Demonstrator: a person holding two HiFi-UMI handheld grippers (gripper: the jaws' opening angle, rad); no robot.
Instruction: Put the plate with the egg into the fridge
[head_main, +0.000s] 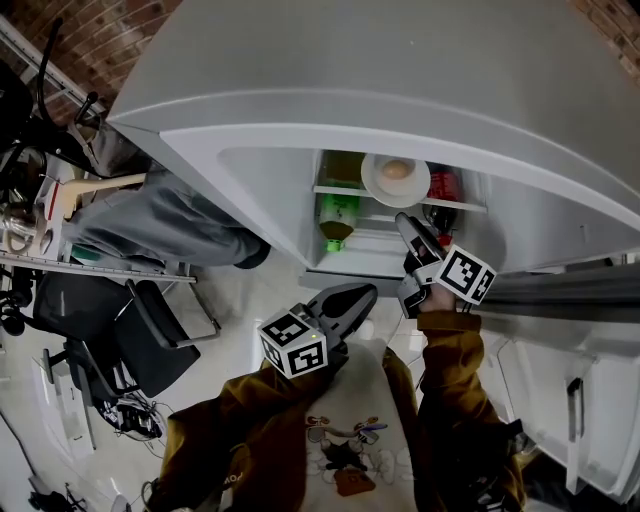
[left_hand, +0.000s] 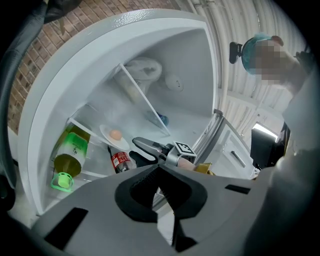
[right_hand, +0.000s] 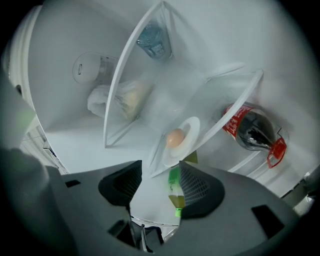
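The white plate (head_main: 380, 185) with a brown egg (head_main: 396, 170) rests on a glass shelf inside the open fridge (head_main: 280, 190). My right gripper (head_main: 403, 222) is open just in front of the plate and does not touch it. In the right gripper view the plate (right_hand: 189, 134) and egg (right_hand: 174, 137) lie just beyond the spread jaws of the right gripper (right_hand: 160, 175). My left gripper (head_main: 366, 292) is shut and empty, low in front of the fridge. The left gripper view shows the left gripper (left_hand: 159, 170), the plate (left_hand: 106, 135) and the right gripper (left_hand: 142, 146).
A green bottle (head_main: 337, 215) lies below the plate's shelf and a red-labelled cola bottle (head_main: 443, 190) beside the plate. A pale bag (right_hand: 117, 100) sits on a higher shelf. An office chair (head_main: 120, 330) and a seated person's legs (head_main: 150, 225) are at the left.
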